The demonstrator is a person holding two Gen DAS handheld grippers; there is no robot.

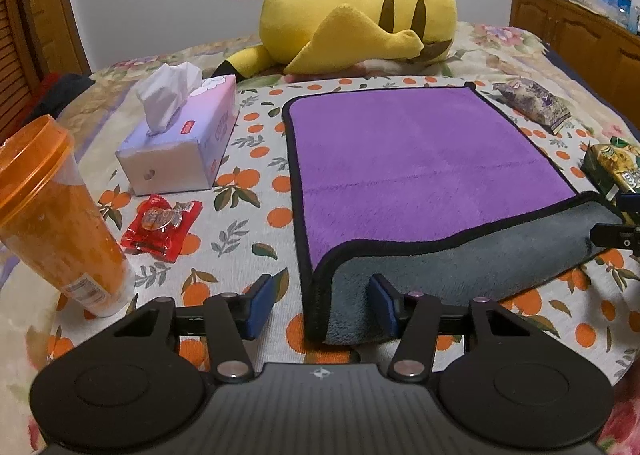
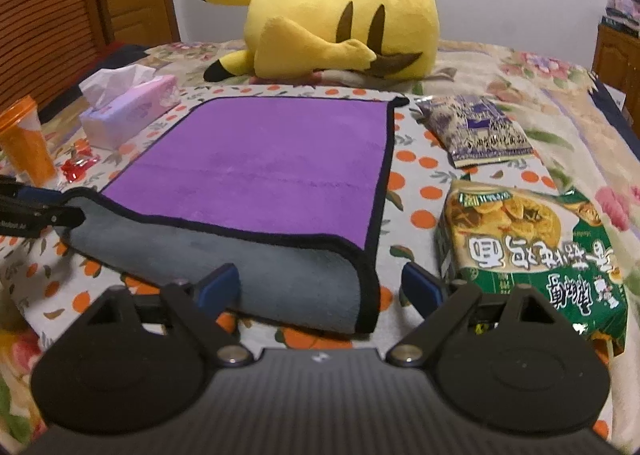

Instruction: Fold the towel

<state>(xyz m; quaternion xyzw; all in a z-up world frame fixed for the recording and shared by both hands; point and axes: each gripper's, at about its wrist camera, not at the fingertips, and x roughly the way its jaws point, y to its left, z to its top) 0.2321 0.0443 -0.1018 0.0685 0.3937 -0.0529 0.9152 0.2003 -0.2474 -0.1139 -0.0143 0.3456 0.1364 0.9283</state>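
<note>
Bed [image 1: 256,223]: towel [image 1: 420,159] part-folded | both hand-held grippers [image 1: 320,305] [image 2: 320,289] spread | noodle pack [image 2: 532,251] seemingly right-view only

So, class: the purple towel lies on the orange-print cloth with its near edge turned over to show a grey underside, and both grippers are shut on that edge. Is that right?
Not quite. The towel does lie on the orange-print cloth with its near edge turned over grey, but both wrist views show the left gripper and right gripper open, each straddling a near corner.
</note>
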